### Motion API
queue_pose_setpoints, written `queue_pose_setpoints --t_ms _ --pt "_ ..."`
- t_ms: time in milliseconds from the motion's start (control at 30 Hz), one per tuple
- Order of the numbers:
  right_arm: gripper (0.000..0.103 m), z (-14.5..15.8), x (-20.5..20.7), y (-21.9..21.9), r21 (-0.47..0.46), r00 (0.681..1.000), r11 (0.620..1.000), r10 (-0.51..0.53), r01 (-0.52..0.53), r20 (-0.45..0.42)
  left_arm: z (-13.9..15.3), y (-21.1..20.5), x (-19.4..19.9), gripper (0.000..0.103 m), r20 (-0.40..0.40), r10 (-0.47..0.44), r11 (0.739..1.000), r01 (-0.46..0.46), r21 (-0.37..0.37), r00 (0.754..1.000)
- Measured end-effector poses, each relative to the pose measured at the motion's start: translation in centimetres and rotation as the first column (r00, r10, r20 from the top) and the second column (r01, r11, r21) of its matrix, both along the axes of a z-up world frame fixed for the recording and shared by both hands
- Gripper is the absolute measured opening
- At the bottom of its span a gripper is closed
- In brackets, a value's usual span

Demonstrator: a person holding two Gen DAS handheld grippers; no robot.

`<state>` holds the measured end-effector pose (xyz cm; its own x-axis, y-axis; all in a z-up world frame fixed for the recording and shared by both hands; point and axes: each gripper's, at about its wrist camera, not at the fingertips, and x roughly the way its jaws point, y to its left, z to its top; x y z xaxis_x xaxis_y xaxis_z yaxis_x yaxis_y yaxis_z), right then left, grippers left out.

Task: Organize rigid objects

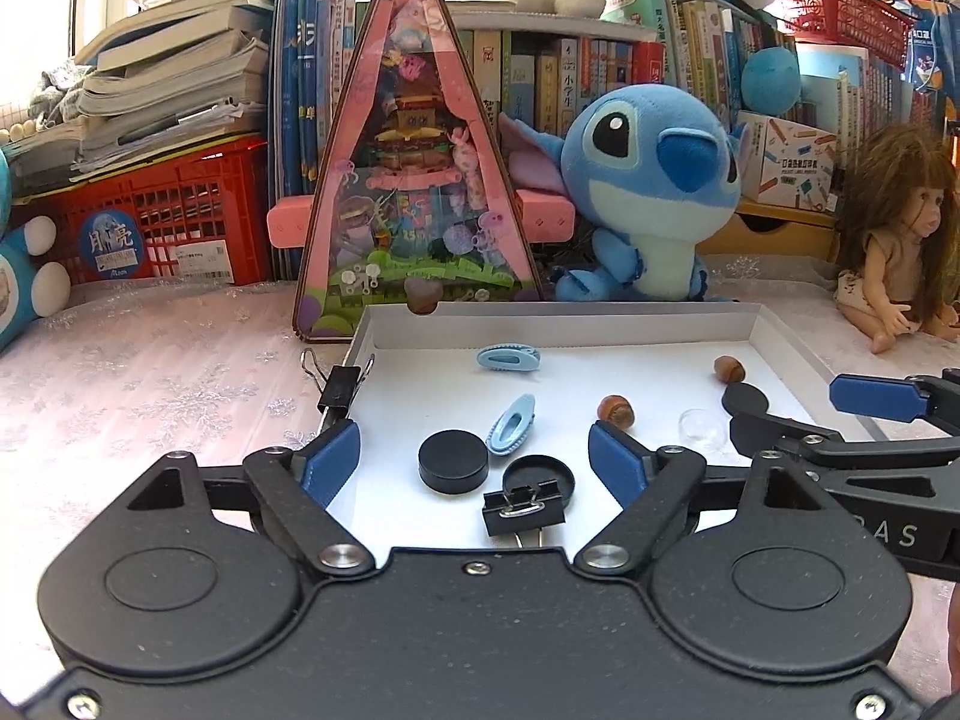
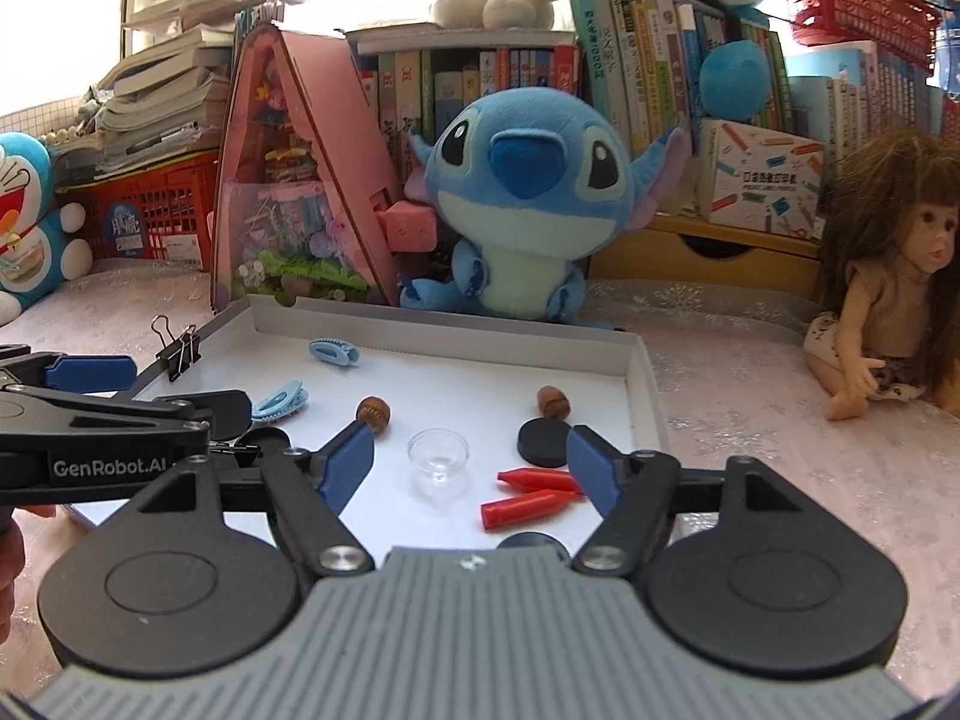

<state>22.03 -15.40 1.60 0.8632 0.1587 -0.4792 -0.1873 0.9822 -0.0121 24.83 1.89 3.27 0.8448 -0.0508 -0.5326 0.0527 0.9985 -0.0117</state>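
Observation:
A white tray (image 1: 660,327) holds small items. In the left wrist view my left gripper (image 1: 474,453) is open over a black puck (image 1: 453,460), a black lid (image 1: 538,476), a black binder clip (image 1: 524,513) and a blue hair clip (image 1: 510,423). Another blue hair clip (image 1: 507,356) and two acorns (image 1: 616,408) lie farther in. In the right wrist view my right gripper (image 2: 471,456) is open and empty around a clear glass dish (image 2: 438,454); two red crayon-like pieces (image 2: 528,495) and a black puck (image 2: 543,443) lie by its right finger.
A binder clip (image 1: 339,387) is clipped on the tray's left rim. A pink triangular toy box (image 1: 414,180), a Stitch plush (image 1: 654,192), a red crate (image 1: 150,222) and books stand behind. A doll (image 2: 882,294) sits at the right.

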Motion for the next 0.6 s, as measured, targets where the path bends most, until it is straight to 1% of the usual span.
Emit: queue_pose_setpoints --t_ms 267,600 --pt "0.085 0.9 -2.0 -1.1 0.006 0.999 0.999 -0.037 0.037 0.021 1.1 0.0 -2.4 0.085 0.014 0.007 1.0 -0.006 -0.015 1.0" --pt "0.086 1.5 -5.1 -2.5 0.009 0.997 0.997 -0.073 0.073 0.033 1.8 0.0 -6.2 0.087 0.03 0.001 1.0 0.0 -0.011 1.0"
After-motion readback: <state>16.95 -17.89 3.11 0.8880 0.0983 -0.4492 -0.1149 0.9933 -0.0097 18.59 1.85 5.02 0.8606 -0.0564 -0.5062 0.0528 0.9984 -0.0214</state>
